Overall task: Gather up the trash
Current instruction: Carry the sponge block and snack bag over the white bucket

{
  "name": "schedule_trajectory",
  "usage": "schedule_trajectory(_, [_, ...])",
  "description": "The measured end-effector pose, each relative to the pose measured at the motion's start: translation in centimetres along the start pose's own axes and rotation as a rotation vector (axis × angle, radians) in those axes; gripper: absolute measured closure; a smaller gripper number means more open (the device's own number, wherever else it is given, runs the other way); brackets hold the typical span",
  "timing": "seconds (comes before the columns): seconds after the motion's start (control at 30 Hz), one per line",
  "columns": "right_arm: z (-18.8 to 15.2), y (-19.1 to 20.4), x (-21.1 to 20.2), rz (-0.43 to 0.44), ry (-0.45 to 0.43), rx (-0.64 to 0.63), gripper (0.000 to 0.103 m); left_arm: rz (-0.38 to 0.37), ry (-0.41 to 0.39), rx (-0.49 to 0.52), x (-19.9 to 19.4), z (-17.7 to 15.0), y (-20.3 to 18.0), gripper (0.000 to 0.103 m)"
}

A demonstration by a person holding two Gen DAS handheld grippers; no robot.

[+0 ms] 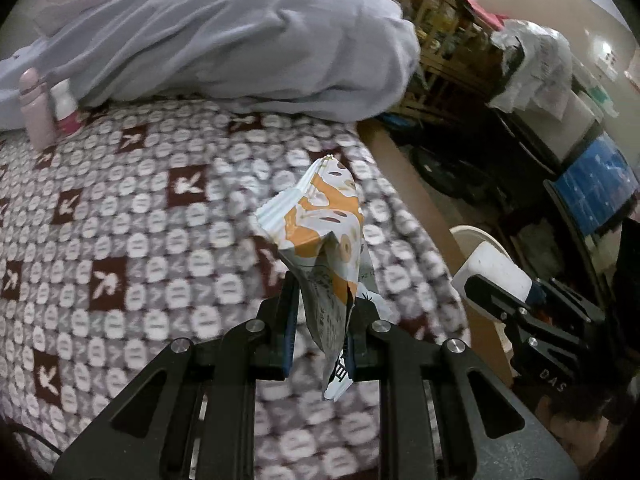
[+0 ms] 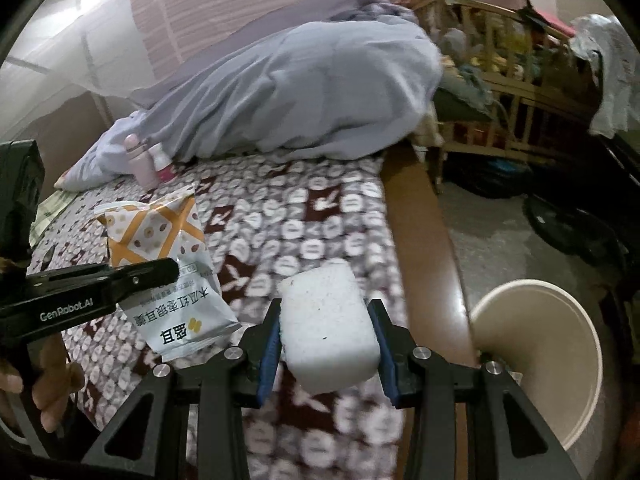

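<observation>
Snack wrapper [image 1: 320, 248] pinched in the left claw [image 1: 322, 316] by its lower part only, most of it flopping free above the bed [image 1: 140, 208], so could easily slip out on a quick swing. White foam block [image 2: 330, 320] clamped in the right claw [image 2: 328, 336], looks solid enough. Cream bin [image 2: 560, 360] down on the floor at near right, just past the wooden bed edge [image 2: 424, 240], which could snag either piece. Grey duvet [image 2: 304, 92] and two bottles [image 2: 150, 160] at far left, out of the way.
</observation>
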State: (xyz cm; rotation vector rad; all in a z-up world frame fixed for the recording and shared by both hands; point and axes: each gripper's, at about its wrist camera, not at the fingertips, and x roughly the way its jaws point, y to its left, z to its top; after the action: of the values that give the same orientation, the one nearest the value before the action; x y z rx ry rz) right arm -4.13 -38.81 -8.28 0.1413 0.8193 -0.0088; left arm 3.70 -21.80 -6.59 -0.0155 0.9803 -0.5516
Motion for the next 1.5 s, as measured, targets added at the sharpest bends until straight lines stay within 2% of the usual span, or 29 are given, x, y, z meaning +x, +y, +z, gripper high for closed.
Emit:
schedule_trajectory(0.97, [-3.9, -14.5, -5.0, -0.18, 0.005, 0.227, 0.063, -0.153, 0.084, 0.225, 5.5, 1.2, -15.3, 0.087])
schedule_trajectory(1.5, [-5.8, -19.1, -5.6, -0.231, 0.027, 0.307, 0.063, -0.196, 0.15, 0.262, 9.7, 1.0, -19.8, 0.087])
